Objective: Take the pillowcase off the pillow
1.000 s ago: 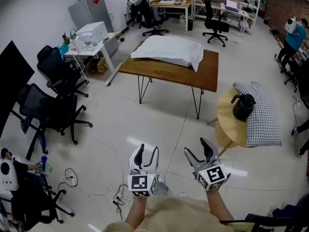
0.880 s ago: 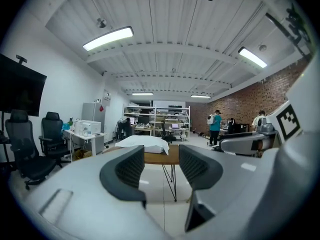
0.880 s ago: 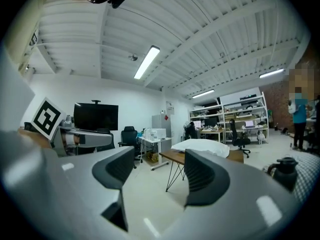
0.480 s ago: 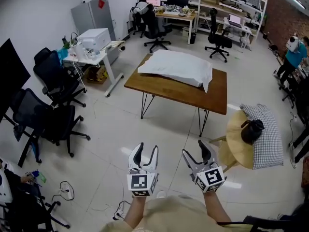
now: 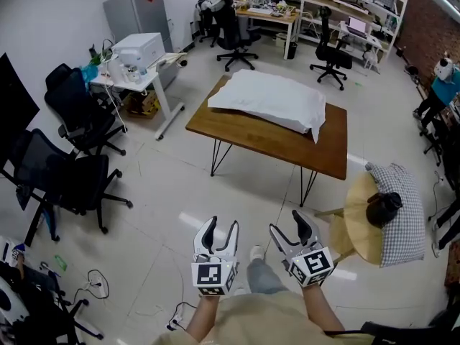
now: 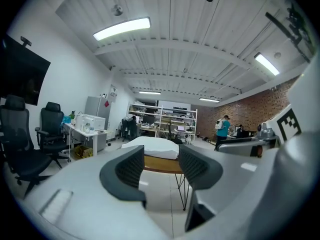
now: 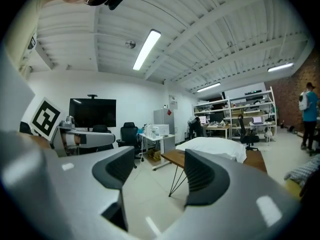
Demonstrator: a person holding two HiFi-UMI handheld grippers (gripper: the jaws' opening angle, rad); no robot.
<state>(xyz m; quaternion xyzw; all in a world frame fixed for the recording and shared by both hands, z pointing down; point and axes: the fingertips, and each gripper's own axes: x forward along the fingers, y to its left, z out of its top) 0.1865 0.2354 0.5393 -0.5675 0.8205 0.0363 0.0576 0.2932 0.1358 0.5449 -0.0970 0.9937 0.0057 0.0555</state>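
Observation:
A white pillow in its pillowcase (image 5: 269, 99) lies on a brown wooden table (image 5: 273, 139) in the middle of the room; it also shows far off as the pillow (image 6: 151, 146) in the left gripper view and the pillow (image 7: 215, 147) in the right gripper view. My left gripper (image 5: 220, 230) and right gripper (image 5: 287, 228) are held side by side near the bottom of the head view, well short of the table. Both stand open with nothing between their jaws.
Black office chairs (image 5: 68, 171) stand at the left. A white desk with a printer (image 5: 136, 52) is behind them. A round wooden table with a black kettle (image 5: 381, 210) and a checked cushion (image 5: 402, 214) stands at the right. A person (image 5: 442, 81) stands at the far right.
The table and pillow have come nearer and lower in the head view as I walk toward them. Both grippers keep the same pose and opening.

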